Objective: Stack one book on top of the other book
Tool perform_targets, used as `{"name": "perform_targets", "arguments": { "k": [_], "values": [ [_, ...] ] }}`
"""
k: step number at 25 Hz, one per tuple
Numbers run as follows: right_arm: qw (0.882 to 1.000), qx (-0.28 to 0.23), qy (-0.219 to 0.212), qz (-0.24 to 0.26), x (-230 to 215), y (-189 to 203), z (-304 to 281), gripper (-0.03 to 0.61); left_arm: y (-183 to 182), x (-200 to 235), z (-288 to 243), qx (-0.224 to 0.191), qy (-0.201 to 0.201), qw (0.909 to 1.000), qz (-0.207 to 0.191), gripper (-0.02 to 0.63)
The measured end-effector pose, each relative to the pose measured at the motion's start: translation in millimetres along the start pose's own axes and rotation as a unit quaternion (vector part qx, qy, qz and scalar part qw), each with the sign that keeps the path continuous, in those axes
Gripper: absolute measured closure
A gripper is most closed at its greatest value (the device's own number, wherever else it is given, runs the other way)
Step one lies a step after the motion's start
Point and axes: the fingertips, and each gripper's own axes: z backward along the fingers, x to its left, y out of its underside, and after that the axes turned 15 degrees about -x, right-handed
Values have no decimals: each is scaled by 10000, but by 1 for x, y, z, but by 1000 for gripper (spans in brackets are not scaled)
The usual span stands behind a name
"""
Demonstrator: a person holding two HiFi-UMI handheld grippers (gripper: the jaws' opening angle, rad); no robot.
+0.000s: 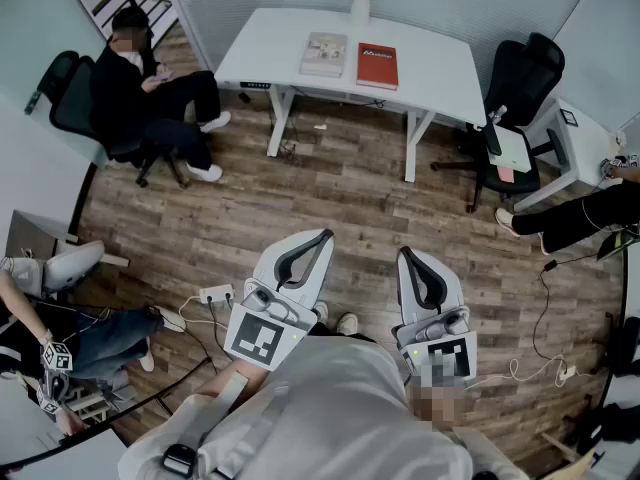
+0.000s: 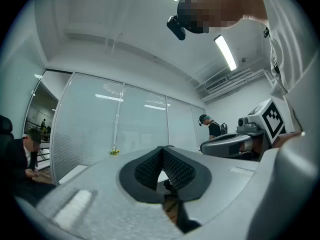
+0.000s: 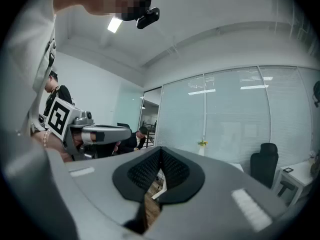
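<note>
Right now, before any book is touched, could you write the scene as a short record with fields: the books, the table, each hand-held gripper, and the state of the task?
books: pale book and red book, lying flat side by side, not stacked
table: white table, holding both books
also on table: vase with yellow flowers, behind the books
left hand-held gripper: shut, empty, well short of the table
right hand-held gripper: shut, empty, well short of the table
task state: not begun

Pale shirt (image 1: 340, 408) — black wristwatch (image 1: 180, 460) (left).
</note>
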Motion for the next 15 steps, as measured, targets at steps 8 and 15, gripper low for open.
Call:
{"name": "perform_targets", "arguments": {
  "k": [8, 15],
  "values": [
    [9997, -99, 230, -26, 9, 2, -27, 577, 5, 32, 10, 70, 31, 9999, 98, 614],
    [9996, 23, 289, -36, 0, 20, -49, 578, 16, 56, 1, 100, 18, 9999, 134, 614]
  ]
}}
